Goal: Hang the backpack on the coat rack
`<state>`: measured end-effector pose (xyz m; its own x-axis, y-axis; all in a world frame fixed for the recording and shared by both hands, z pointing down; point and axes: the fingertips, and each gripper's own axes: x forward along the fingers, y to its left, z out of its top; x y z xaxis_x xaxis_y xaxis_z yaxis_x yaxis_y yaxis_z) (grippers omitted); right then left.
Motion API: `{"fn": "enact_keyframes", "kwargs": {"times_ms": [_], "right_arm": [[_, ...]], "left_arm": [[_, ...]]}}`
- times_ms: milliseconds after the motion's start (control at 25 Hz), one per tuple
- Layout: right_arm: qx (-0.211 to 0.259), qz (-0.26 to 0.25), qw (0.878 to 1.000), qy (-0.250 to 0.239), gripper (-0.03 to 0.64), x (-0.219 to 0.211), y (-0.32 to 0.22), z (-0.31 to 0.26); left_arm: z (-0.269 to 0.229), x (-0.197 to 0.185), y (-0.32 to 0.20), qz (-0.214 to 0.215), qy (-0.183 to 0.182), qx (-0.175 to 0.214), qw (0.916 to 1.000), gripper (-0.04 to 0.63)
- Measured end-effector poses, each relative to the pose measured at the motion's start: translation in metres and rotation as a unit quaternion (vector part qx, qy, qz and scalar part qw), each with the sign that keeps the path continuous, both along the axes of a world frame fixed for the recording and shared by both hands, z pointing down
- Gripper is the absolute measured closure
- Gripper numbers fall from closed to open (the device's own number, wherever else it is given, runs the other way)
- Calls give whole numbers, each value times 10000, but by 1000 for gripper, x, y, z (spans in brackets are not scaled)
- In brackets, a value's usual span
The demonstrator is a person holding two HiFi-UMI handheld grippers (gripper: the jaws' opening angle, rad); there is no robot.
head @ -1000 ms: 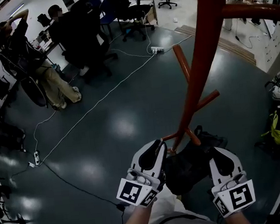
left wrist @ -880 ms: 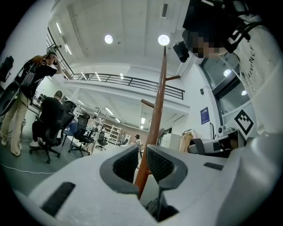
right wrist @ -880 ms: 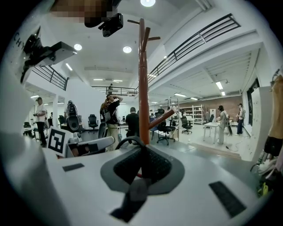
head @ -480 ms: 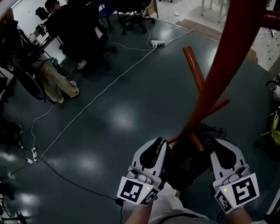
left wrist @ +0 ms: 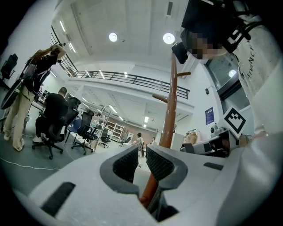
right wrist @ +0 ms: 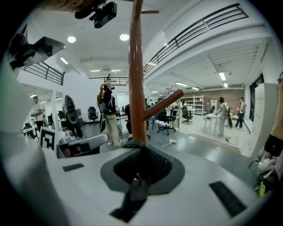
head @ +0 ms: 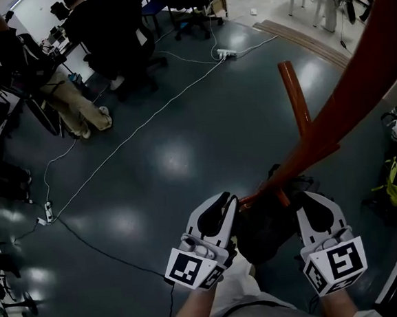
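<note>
In the head view, the coat rack [head: 365,84] had slid toward the right edge over the last second and loomed larger, and its lower peg [head: 295,94] stood higher in the frame. The left gripper [head: 220,208] and right gripper [head: 310,207] sat much where they had been, with the dark backpack [head: 260,228] low between them at the foot of the pole. I judged that the person had closed in on the rack while the bag had not yet been lifted toward a peg.

In the left gripper view, the jaws stood a narrow gap apart with nothing visible between the pads, and the pole rose just behind them.

In the right gripper view, the jaws were closed on a dark strap [right wrist: 135,198] trailing out of them. The pole was directly ahead, so the lift seemed to rest on this grip
</note>
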<state>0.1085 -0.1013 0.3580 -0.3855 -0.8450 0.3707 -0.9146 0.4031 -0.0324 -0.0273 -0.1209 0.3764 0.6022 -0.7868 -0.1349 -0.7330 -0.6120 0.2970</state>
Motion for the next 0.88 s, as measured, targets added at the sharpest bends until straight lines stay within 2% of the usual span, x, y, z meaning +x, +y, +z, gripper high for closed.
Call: {"fn": "enact_keyframes", "kwargs": {"times_ms": [200, 440, 880], "right_arm": [[-205, 34, 9997, 89, 583, -3, -10, 5], [-595, 61, 9972, 438, 583, -1, -16, 16], [-935, -534, 9889, 1021, 581, -17, -18, 27]], "left_arm": [[4, -5, -6, -40, 48, -69, 10000, 534], [6, -4, -8, -66, 74, -87, 9999, 534], [12, -1, -9, -21, 113, -110, 9999, 534]]}}
